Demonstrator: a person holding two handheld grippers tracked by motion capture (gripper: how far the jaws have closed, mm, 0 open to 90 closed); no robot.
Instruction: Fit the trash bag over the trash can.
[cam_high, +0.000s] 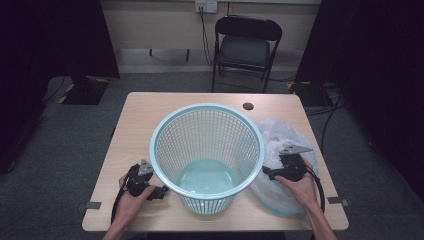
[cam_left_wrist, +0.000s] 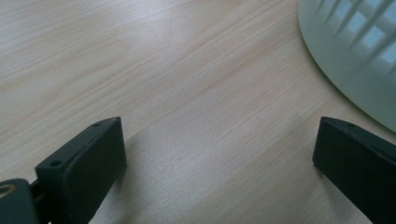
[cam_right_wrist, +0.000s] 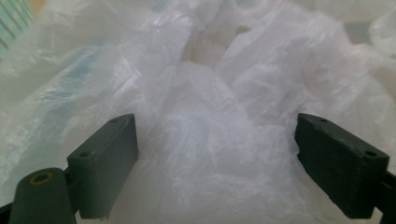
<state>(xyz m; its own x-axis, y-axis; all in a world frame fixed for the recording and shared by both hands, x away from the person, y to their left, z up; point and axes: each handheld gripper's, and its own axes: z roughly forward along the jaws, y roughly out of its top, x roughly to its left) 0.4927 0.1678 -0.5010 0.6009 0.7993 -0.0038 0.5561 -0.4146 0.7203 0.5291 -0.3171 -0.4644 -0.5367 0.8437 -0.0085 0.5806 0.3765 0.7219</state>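
A pale teal mesh basket (cam_high: 207, 150) stands upright in the middle of the wooden table (cam_high: 140, 115). A crumpled clear plastic bag (cam_high: 280, 135) lies right of it, against its side. My left gripper (cam_high: 161, 191) rests low on the table by the basket's lower left, jaws open over bare wood (cam_left_wrist: 215, 140); the basket's base (cam_left_wrist: 355, 60) is at the upper right of the left gripper view. My right gripper (cam_high: 266, 172) is open on the bag, its jaws spread around folds of plastic (cam_right_wrist: 215, 140) with nothing pinched.
A black folding chair (cam_high: 246, 45) stands behind the table. A dark cable hole (cam_high: 248, 106) sits near the table's far edge. Cables (cam_high: 320, 190) trail from the grippers along the table's front. Grey carpet surrounds the table.
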